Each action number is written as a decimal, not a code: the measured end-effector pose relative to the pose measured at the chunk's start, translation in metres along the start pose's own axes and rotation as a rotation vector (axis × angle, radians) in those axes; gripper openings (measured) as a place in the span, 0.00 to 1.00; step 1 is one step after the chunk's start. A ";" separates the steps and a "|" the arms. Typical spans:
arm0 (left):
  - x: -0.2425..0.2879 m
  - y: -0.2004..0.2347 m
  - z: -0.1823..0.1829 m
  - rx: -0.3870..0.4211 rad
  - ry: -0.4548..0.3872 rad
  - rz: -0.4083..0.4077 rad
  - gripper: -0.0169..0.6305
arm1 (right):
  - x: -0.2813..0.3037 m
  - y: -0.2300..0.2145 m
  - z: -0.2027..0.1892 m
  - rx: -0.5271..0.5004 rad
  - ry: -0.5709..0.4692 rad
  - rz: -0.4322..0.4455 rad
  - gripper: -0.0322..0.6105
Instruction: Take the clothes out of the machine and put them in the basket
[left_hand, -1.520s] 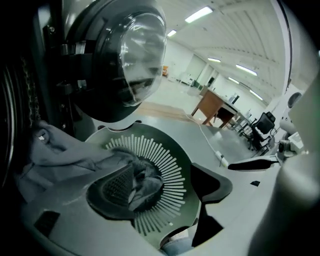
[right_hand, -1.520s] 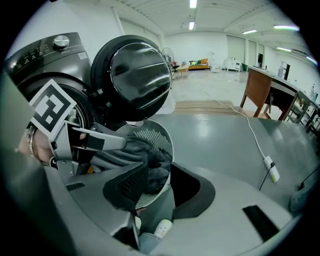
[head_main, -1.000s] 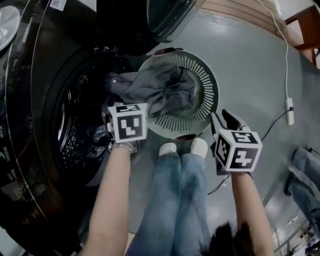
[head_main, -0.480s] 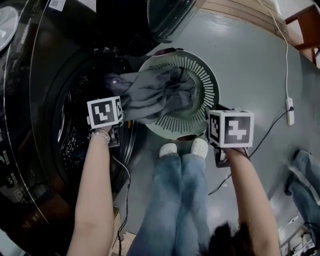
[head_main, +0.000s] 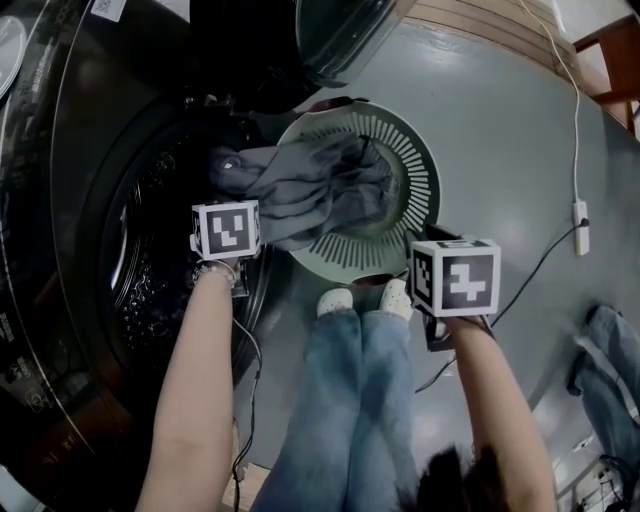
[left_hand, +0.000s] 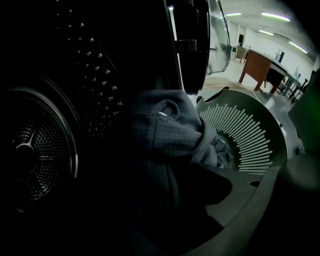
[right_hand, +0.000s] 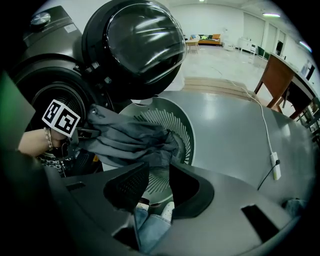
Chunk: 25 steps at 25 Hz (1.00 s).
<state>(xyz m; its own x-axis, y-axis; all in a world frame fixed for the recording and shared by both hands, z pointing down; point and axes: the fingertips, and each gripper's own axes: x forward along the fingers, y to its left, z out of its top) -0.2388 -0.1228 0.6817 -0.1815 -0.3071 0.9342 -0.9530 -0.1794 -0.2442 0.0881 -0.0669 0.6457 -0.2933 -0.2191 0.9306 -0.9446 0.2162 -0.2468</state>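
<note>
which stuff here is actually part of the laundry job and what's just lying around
Part of the job: grey garment, round slotted basket, washing machine, its open door.
Just lying about: white cable on the floor, blue denim at the right edge, wooden table.

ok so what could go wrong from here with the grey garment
1. The grey garment hangs from the drum across the basket rim. The left gripper's jaws have just been closing beside it, but its view is too dark to show a grip, so it may slip onto the floor.
2. The right gripper is open and empty, so nothing backs it up.
</note>
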 end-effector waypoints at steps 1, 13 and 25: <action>-0.003 -0.003 0.003 0.009 -0.015 0.004 0.51 | 0.001 -0.001 -0.003 0.000 0.004 -0.003 0.24; -0.054 -0.095 0.030 -0.115 -0.181 -0.258 0.16 | -0.002 -0.018 -0.002 0.031 -0.010 -0.029 0.20; -0.122 -0.256 0.074 -0.037 -0.334 -0.762 0.16 | -0.008 -0.042 -0.010 0.110 -0.023 -0.056 0.19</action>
<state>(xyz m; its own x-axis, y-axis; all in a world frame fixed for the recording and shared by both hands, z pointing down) 0.0453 -0.1087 0.6113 0.5924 -0.3765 0.7123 -0.7943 -0.4210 0.4380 0.1321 -0.0644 0.6514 -0.2412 -0.2497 0.9378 -0.9698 0.0971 -0.2236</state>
